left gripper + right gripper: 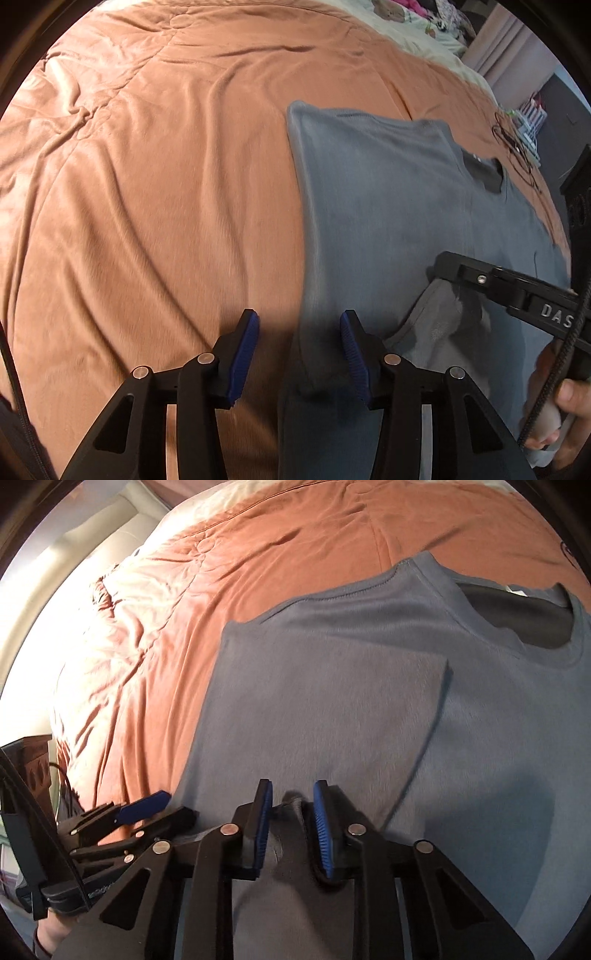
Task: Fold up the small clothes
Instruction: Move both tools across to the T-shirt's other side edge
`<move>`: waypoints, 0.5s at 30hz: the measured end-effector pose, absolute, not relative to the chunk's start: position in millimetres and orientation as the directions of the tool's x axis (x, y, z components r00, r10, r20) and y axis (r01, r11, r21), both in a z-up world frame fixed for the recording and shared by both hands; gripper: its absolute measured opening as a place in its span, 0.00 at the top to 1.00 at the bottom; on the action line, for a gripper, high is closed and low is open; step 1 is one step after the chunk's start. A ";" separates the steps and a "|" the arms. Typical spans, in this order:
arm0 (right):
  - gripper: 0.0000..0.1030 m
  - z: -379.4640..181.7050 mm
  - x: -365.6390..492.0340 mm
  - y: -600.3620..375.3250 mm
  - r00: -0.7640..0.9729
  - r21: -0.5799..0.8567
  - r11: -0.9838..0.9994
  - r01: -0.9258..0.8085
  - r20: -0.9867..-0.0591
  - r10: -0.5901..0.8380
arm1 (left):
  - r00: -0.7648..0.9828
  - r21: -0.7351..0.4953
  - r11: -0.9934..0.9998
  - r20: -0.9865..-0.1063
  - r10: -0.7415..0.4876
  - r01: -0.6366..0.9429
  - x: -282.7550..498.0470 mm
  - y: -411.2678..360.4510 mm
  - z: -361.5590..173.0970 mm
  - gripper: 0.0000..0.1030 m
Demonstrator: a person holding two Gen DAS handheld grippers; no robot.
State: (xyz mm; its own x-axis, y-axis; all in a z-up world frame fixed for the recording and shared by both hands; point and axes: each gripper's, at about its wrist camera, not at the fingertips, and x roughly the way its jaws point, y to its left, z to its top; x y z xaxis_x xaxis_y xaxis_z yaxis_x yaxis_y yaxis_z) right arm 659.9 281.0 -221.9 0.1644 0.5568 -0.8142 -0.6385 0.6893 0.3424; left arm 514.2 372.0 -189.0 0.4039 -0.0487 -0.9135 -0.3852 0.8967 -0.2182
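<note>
The left tool hangs half open and empty over the grey T-shirt's side edge on the orange bedspread. The right tool pinches a soft, light bunch of its hem, the sensible hold.

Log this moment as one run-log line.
task: fold small clothes | left gripper: open, over grey T-shirt edge | right gripper: fabric fold between pads | surface: orange bedspread
</note>
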 end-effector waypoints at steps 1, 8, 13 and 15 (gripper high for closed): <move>0.82 -222.9 654.3 278.0 0.150 0.340 0.687 -0.642 -0.823 0.548 | 0.401 -0.218 0.895 -0.915 -0.048 -0.390 511.2 370.8 -189.1 0.53; 0.82 -213.2 622.2 257.2 0.133 0.319 0.693 -0.647 -0.847 0.514 | 0.369 -0.205 0.881 -0.929 -0.038 -0.427 481.7 355.8 -185.2 0.53; 0.81 -187.8 611.1 223.0 0.182 0.313 0.714 -0.626 -0.832 0.524 | 0.378 -0.198 0.872 -0.926 -0.017 -0.447 456.5 346.4 -169.5 0.53; 0.81 -178.7 605.0 211.1 0.198 0.313 0.720 -0.620 -0.825 0.529 | 0.389 -0.198 0.870 -0.921 -0.007 -0.452 447.2 340.4 -158.9 0.53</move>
State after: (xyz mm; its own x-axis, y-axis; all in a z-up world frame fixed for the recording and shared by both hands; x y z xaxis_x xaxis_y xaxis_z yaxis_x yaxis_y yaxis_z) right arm 605.0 211.1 -178.7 0.1977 0.5287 -0.8255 -0.6198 0.7198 0.3126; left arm 447.2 340.4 -158.9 0.3891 -0.0073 -0.9212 -0.4524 0.8695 -0.1980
